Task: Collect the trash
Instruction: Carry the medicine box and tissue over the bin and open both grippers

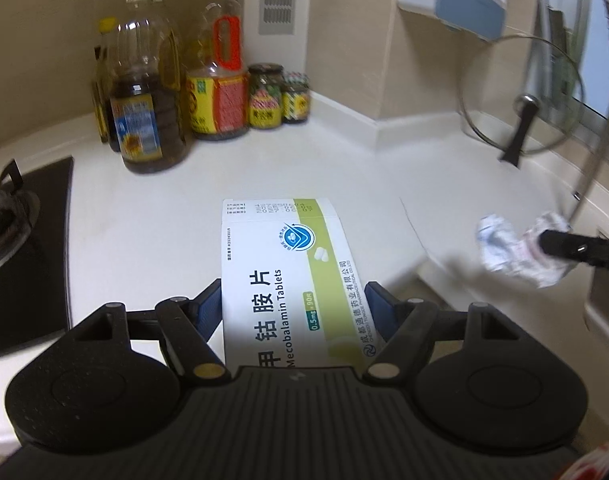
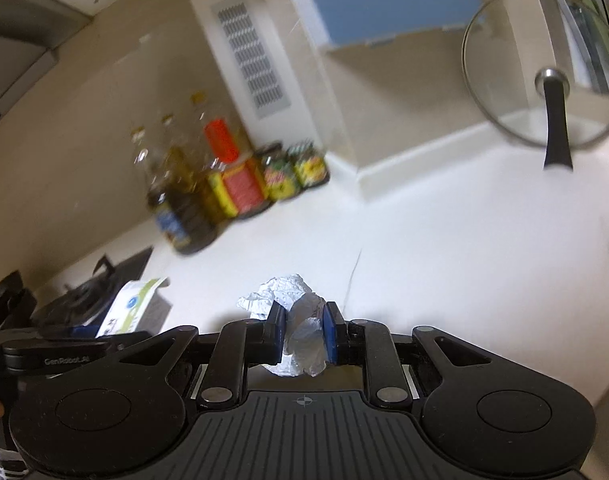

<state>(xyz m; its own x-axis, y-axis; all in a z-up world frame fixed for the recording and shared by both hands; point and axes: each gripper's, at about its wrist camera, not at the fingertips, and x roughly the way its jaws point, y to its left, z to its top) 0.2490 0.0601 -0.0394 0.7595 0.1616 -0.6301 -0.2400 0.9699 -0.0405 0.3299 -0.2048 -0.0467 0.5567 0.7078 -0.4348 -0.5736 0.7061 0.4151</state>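
Left gripper (image 1: 294,300) clamped on Mecobalamin tablet box (image 1: 284,272) at lower centre, right gripper (image 2: 302,330) pinching crumpled paper (image 2: 294,320); both lifted off worktop (image 1: 164,208), likely for binning.

Glossy cardboard medicine box (image 1: 288,276), crumpled matt paper wad (image 2: 300,320), smooth white countertop (image 1: 152,216), clear glass lid (image 1: 520,96).

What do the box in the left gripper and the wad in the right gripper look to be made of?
Box: thin printed cardboard, smooth and faintly glossy, judging by its crisp folded edges and sharp print; it reads Mecobalamin Tablets. The left gripper clamps its sides.
Wad: probably tissue or thin paper, matte white; its irregular crumples and soft folds suggest this, though blur leaves it open. The right gripper squeezes it.
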